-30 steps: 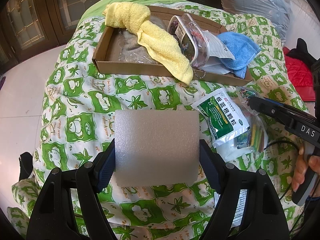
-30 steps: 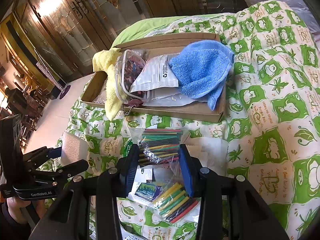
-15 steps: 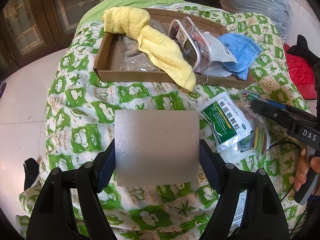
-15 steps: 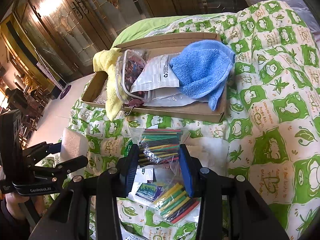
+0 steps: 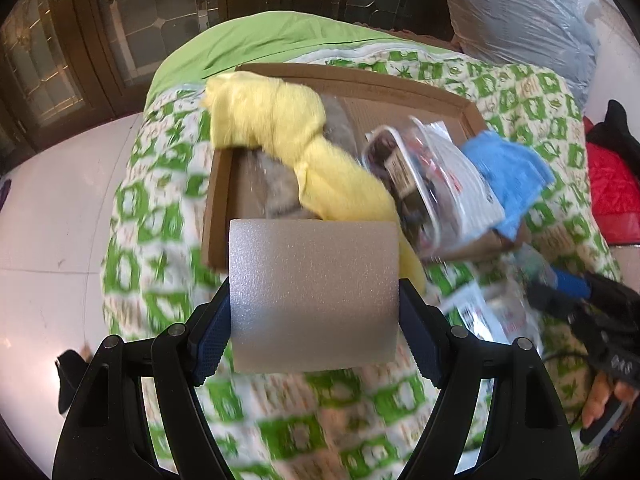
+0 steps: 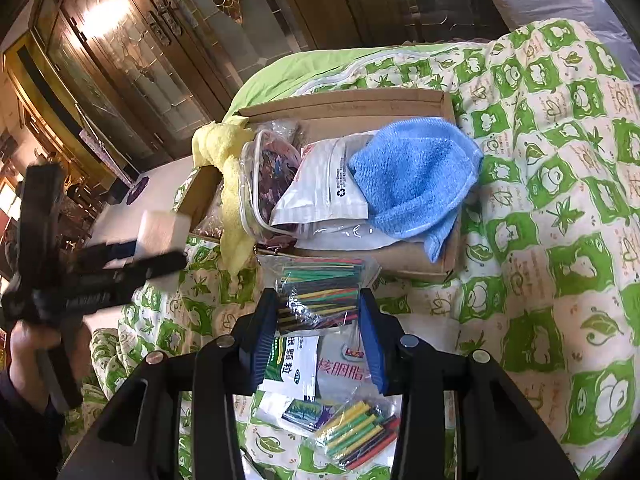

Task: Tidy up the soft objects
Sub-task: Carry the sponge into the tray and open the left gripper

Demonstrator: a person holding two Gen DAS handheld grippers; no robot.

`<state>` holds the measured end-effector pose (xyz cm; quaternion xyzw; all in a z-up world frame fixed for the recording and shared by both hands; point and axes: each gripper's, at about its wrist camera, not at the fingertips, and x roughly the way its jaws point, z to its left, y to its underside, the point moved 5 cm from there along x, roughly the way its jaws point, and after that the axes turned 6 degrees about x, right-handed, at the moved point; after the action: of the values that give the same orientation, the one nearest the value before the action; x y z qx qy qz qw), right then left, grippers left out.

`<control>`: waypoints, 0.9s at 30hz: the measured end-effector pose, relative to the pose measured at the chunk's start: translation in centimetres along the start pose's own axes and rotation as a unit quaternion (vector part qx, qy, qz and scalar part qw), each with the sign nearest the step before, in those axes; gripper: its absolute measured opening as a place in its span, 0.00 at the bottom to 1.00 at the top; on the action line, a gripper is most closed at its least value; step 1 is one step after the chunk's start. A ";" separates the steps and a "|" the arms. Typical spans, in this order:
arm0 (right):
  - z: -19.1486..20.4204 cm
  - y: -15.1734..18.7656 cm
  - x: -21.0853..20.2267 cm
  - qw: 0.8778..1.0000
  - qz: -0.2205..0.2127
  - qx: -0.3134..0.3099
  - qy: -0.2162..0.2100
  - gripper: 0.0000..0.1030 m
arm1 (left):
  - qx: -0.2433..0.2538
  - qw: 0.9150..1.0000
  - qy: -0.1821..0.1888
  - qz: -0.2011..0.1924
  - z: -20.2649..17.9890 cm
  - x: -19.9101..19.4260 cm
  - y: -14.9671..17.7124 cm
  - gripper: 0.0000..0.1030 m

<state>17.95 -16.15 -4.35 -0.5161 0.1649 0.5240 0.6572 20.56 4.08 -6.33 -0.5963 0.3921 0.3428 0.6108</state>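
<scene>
Foam block (image 5: pixel 314 294) sits pinched in the left claw (image 5: pixel 315 322), hovering at the near wall of the cardboard tray (image 5: pixel 216 204). Released there, it could catch the rim or the yellow towel (image 5: pixel 308 160) and tumble onto the quilt (image 6: pixel 552 208). A second ago it was farther back. The right claw (image 6: pixel 318 320) pinches a bag of coloured tubes (image 6: pixel 320 292), unmoved.

A pale grey rectangular foam block (image 5: pixel 314 296) is held flat above the near edge of a shallow brown cardboard tray (image 6: pixel 408 258) on the bed. A yellow terry towel (image 5: pixel 316 160) drapes over the tray's near-left edge; a crumpled blue microfibre cloth (image 6: pixel 412 176) fills its right corner.
</scene>
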 end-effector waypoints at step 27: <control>-0.6 -12.5 7.7 0.999 -0.026 -0.026 0.035 0.39 | 0.015 1.000 -0.011 0.024 1.3 6.1 -5.1 0.76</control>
<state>31.91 -11.68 -4.11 -0.5554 0.1609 0.4922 0.6507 27.97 4.79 -9.46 -0.5732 0.4049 0.3583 0.6157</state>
